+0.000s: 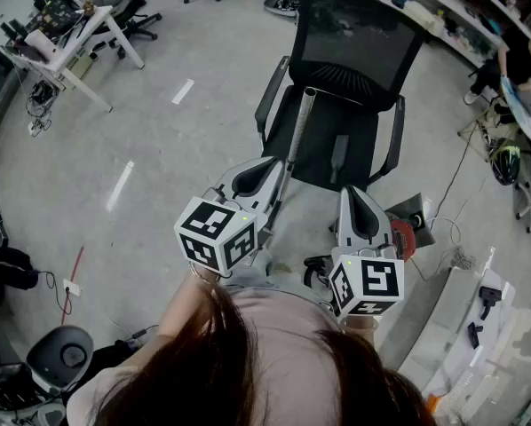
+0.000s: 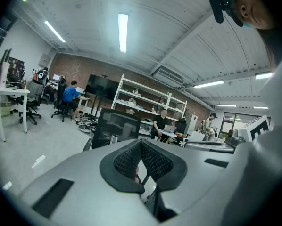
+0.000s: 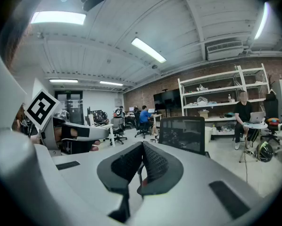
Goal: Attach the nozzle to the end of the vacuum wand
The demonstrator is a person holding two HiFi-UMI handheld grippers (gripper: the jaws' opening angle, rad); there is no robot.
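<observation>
Left hand-held gripper [image 1: 270, 167] closed (empty), right hand-held gripper [image 1: 354, 193] likewise, vacuum wand [image 1: 298, 131] just ahead against chair [image 1: 363, 43]

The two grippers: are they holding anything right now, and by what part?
Nothing is held. The left gripper and the right gripper are both shut empty, jaws pressed together. The vacuum wand leans untouched on the chair.

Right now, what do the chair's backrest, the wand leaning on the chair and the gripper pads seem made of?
Chair backrest: black mesh fabric, matte; its weave looks see-through.
Wand: probably metal tube, silver-grey with soft sheen; painted plastic is possible.
Left gripper's pads: likely black rubber, matte, with dotted grip texture.
</observation>
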